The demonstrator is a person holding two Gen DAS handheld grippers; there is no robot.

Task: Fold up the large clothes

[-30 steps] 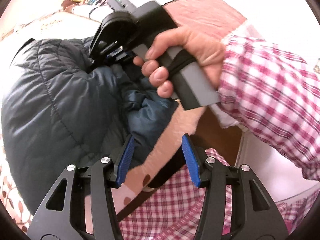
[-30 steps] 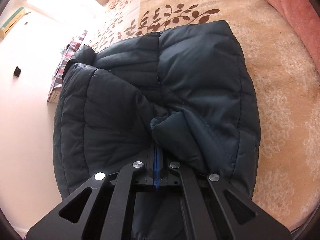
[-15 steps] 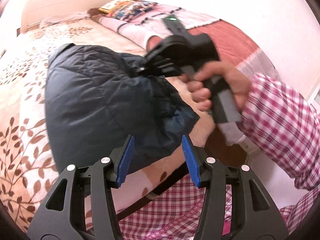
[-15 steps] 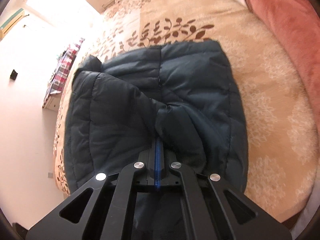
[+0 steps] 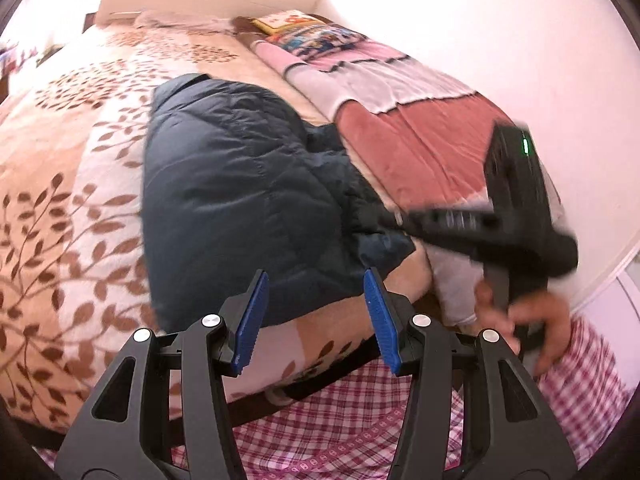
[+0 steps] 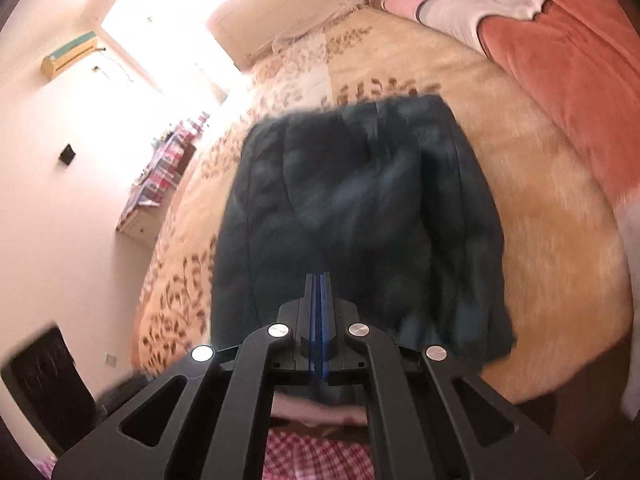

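Observation:
A dark navy quilted puffer jacket lies folded on the bed; it also shows, blurred, in the right wrist view. My left gripper is open and empty, held above the jacket's near edge. My right gripper is shut with nothing between its blue pads, pulled back from the jacket toward the bed's near edge. In the left wrist view the right gripper is blurred, at the jacket's right side, its tip close to the fabric.
The bed has a beige leaf-print cover. A red and white blanket lies along the right side by the wall. A small cabinet stands at the far side. My checked shirt fills the bottom.
The right gripper has let go of the jacket fold and drawn back. The fold has dropped flat. The left gripper has stayed open while its view swung over the bed.

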